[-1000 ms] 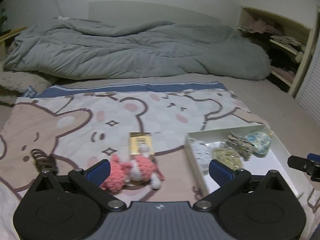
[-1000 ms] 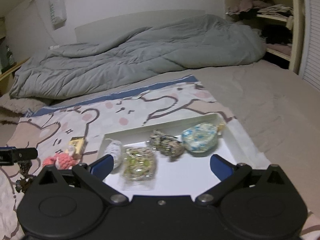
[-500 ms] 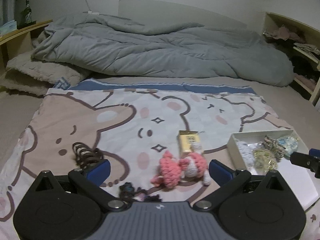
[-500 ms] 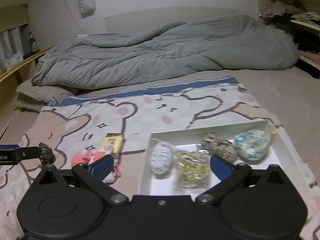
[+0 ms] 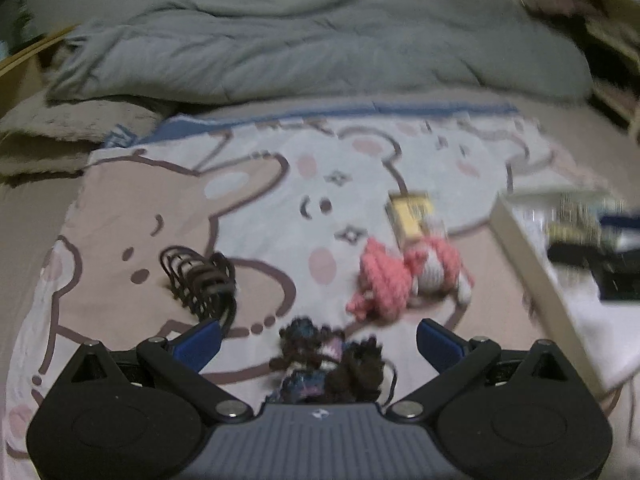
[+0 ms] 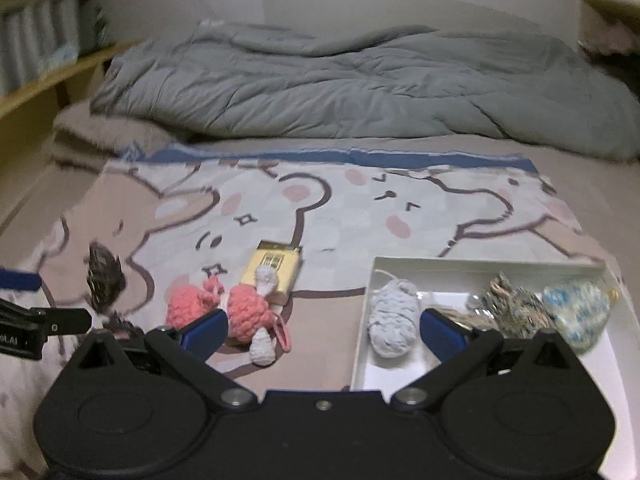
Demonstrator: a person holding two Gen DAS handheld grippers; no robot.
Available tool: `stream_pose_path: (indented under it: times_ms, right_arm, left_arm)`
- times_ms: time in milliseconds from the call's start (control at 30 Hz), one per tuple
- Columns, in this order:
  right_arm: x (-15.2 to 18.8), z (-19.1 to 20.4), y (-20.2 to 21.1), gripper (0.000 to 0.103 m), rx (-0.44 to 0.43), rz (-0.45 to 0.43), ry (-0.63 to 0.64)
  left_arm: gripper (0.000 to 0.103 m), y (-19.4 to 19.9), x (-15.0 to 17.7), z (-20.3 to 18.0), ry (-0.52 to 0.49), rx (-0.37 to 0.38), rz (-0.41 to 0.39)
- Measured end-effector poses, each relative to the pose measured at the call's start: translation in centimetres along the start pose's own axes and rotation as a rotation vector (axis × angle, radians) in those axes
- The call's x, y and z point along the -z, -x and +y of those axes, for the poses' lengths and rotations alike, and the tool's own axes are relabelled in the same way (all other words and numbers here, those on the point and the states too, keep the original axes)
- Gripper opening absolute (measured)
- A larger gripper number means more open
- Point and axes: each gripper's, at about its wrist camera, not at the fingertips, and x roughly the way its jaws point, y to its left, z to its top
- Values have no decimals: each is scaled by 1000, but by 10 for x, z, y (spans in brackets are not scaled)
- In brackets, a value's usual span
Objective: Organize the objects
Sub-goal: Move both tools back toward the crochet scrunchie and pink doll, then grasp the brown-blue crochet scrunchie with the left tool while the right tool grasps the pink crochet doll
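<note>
On the cartoon-print blanket (image 5: pixel 256 184) lie a pink and white crochet toy (image 5: pixel 404 276) (image 6: pixel 240 308), a yellow packet (image 5: pixel 412 216) (image 6: pixel 276 268), a dark brown claw clip (image 5: pixel 200 280) (image 6: pixel 104 276) and a dark crochet piece (image 5: pixel 328 360). My left gripper (image 5: pixel 318 340) is open, with the dark crochet piece lying between its fingers. The white tray (image 6: pixel 400 264) (image 5: pixel 520 240) holds a pale blue yarn bundle (image 6: pixel 392 320), a mottled bundle (image 6: pixel 516 308) and a blue-white pouch (image 6: pixel 576 312). My right gripper (image 6: pixel 324 330) is open above the tray's left edge, holding nothing.
A rumpled grey duvet (image 6: pixel 360 84) covers the far half of the bed. A folded beige blanket (image 5: pixel 60 136) lies at the far left. Shelves (image 6: pixel 44 60) stand left of the bed. The other gripper (image 6: pixel 36 326) shows at the left edge of the right wrist view.
Both grippers have swung left. The left one has come over the dark crochet piece and nearer the claw clip; the right one now faces the pink toy and tray edge. Both stay open.
</note>
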Motion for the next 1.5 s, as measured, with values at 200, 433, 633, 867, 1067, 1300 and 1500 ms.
stream_pose_path:
  times_ms: [200, 433, 633, 867, 1067, 1300, 1500]
  right_arm:
    - [4, 33, -25, 84, -22, 22, 233]
    - [28, 84, -47, 80, -14, -41, 677]
    - [47, 115, -69, 77, 11, -80, 951]
    - [59, 132, -93, 67, 23, -61, 1104]
    - [58, 135, -107, 66, 21, -56, 1094]
    - [50, 132, -111, 50, 26, -43, 1049]
    - [37, 124, -94, 49, -40, -32, 929]
  left_arm:
    - [96, -24, 8, -3, -98, -4, 102]
    - [91, -41, 16, -5, -159, 44, 171]
    - [88, -54, 23, -13, -243, 77, 221]
    - [76, -71, 22, -9, -241, 83, 268]
    - [70, -84, 23, -5, -244, 105, 299]
    - [44, -82, 15, -1, -184, 116, 287]
    - [32, -67, 9, 9, -102, 81, 217]
